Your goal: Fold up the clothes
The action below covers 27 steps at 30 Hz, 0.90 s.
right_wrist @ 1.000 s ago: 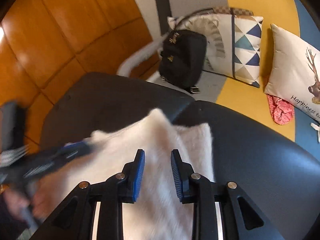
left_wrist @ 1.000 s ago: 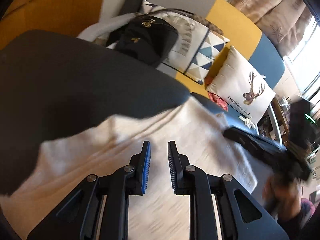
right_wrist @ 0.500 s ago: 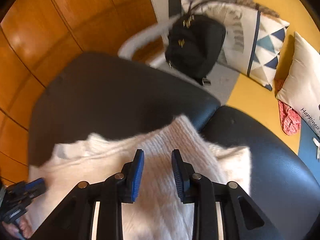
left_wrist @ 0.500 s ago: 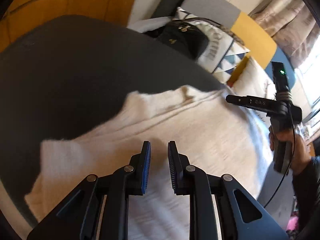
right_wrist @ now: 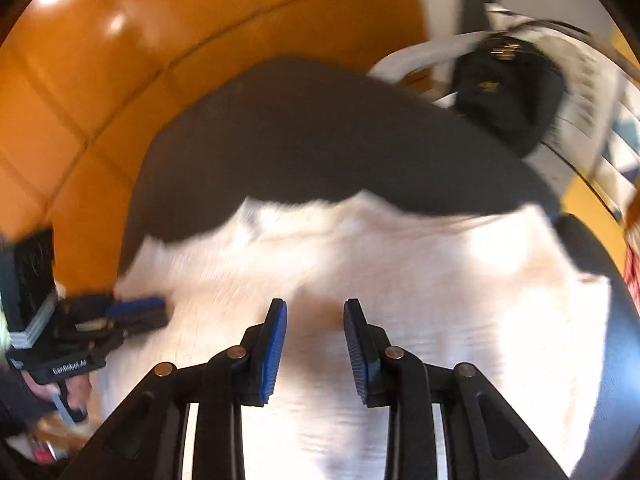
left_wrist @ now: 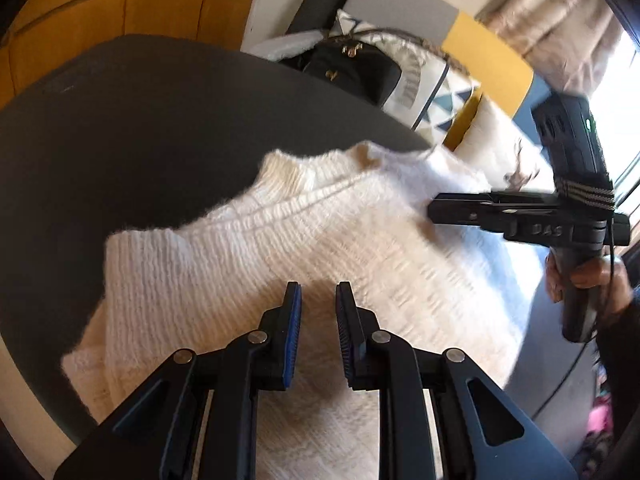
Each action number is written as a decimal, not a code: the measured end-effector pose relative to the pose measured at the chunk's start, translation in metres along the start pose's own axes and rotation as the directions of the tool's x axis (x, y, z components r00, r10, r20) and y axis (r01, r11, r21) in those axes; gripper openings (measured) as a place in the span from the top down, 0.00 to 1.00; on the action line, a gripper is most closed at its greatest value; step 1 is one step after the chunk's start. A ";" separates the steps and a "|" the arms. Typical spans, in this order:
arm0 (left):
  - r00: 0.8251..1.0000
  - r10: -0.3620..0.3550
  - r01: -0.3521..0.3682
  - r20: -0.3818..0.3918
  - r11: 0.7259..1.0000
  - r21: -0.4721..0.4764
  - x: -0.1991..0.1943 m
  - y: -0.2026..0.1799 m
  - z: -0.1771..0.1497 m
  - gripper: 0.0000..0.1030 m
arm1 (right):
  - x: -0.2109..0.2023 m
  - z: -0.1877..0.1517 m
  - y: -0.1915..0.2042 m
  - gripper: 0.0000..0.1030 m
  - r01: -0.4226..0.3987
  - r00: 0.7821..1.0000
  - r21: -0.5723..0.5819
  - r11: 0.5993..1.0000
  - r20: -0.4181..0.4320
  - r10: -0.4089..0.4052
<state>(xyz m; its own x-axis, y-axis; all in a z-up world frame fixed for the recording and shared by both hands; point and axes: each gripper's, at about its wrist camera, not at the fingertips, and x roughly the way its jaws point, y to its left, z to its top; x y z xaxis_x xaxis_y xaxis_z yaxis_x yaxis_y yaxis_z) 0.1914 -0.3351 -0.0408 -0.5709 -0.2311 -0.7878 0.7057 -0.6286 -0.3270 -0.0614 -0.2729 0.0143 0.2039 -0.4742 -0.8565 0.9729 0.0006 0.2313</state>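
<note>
The left gripper (left_wrist: 318,308) hung over the cream knitted sweater (left_wrist: 280,248), its blue-padded fingers (left_wrist: 294,320) a narrow gap apart with nothing clamped between them. The right gripper (right_wrist: 315,326) hung over the same sweater with its fingers (right_wrist: 276,340) set wider, parted and empty. The sweater lay spread on the dark seat cushion (left_wrist: 140,132), its ribbed edge toward the cushion's far side. Beyond the sweater, past the cushion's far edge, a black bag (left_wrist: 352,68) leaned against patterned pillows (left_wrist: 432,84). Orange wall panels (right_wrist: 120,60) rose behind the cushion.
</note>
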 end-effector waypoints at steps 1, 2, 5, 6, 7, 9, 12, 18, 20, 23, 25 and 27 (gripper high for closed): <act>1.000 0.003 -0.003 0.002 1.000 -0.012 0.001 0.002 0.002 0.82 | 0.008 0.002 0.005 0.72 0.047 0.999 -0.026 0.999 -0.007 -0.047; 1.000 0.017 -0.017 0.005 1.000 -0.016 0.004 0.003 0.005 0.81 | 0.013 0.008 0.003 0.72 0.062 0.998 -0.018 0.998 -0.002 -0.062; 0.997 0.078 -0.078 0.013 0.996 -0.033 0.011 0.008 0.012 0.81 | 0.028 0.019 -0.003 0.72 0.104 0.995 0.021 0.994 0.002 -0.104; 0.996 0.093 -0.092 0.015 0.995 -0.044 0.013 0.011 0.014 0.81 | 0.033 0.021 -0.003 0.72 0.123 0.992 0.026 0.992 0.003 -0.123; 0.996 0.093 -0.092 0.014 0.994 -0.060 0.015 0.016 0.016 0.81 | 0.036 0.022 -0.003 0.72 0.134 0.991 0.024 0.991 0.013 -0.134; 0.999 0.041 -0.038 0.025 0.993 -0.112 0.008 0.024 0.015 0.81 | 0.039 0.024 -0.002 0.72 0.146 0.989 0.043 0.988 0.027 -0.147; 0.999 -0.007 0.010 0.037 0.996 -0.085 -0.011 0.025 0.009 0.81 | 0.019 0.018 0.004 0.71 0.041 0.998 0.080 0.996 0.051 -0.046; 0.999 -0.009 0.011 -0.045 0.999 0.047 -0.014 0.009 -0.002 0.77 | 0.012 -0.001 0.045 0.67 -0.074 0.997 -0.073 0.995 -0.026 0.072; 0.998 -0.004 0.008 -0.069 0.998 0.061 -0.010 0.003 0.001 0.71 | 0.025 -0.003 0.053 0.65 -0.019 0.998 -0.131 0.991 -0.063 0.011; 0.996 0.038 -0.031 -0.082 0.996 0.087 -0.006 -0.004 0.004 0.67 | 0.031 -0.005 0.060 0.62 0.038 0.998 -0.174 0.984 -0.051 -0.047; 0.995 0.075 -0.069 -0.063 0.993 0.091 -0.007 -0.007 0.003 0.72 | 0.032 -0.007 0.067 0.72 0.090 0.995 -0.203 0.975 -0.030 -0.098; 0.994 0.108 -0.104 -0.036 0.990 0.095 -0.006 -0.010 0.001 0.89 | 0.032 -0.012 0.073 0.85 0.136 0.990 -0.224 0.965 -0.001 -0.139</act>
<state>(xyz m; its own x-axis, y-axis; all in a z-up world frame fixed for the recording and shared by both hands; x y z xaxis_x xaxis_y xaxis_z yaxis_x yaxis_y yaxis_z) 0.1877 -0.3287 -0.0319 -0.4760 -0.2703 -0.8369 0.7179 -0.6691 -0.1921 0.0174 -0.2779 -0.0020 0.0666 -0.4690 -0.8807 0.9910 0.1335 0.0039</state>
